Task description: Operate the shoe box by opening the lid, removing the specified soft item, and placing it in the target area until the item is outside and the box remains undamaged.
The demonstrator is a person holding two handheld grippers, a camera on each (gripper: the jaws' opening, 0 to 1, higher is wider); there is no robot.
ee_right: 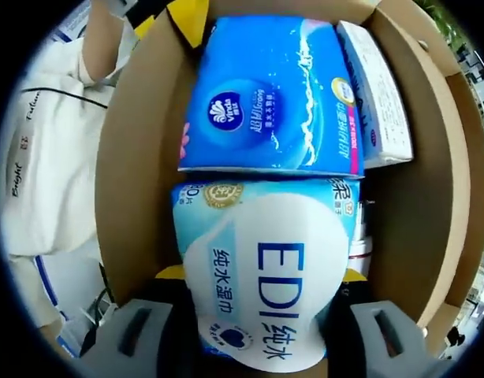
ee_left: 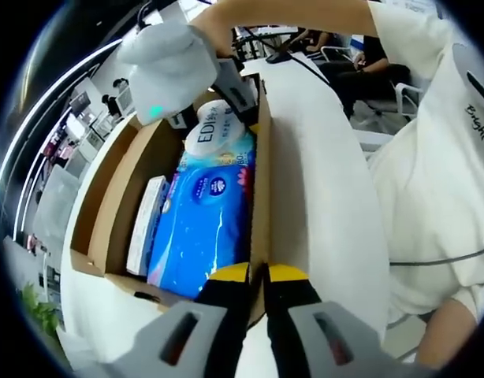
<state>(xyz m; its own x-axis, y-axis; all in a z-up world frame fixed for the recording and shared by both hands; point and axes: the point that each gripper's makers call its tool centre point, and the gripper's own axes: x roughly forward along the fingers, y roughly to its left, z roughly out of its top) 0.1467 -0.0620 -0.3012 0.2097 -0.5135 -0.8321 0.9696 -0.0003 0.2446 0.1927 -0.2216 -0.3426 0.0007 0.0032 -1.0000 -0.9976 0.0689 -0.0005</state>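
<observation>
Here the left gripper (ee_left: 258, 285) pinches the open shoe box's wall (ee_left: 260, 197), seemingly steadying it, while the right gripper (ee_right: 260, 315) straddles the wet-wipes pack (ee_right: 266, 276) inside the box; whether its fingers grip, I cannot tell.

I count one open cardboard box (ee_right: 135, 157), and inside it one blue tissue pack (ee_right: 269, 94), one EDI wet-wipe pack (ee_right: 266, 268) and one slim white carton (ee_right: 376, 94). Two grippers are mine.
</observation>
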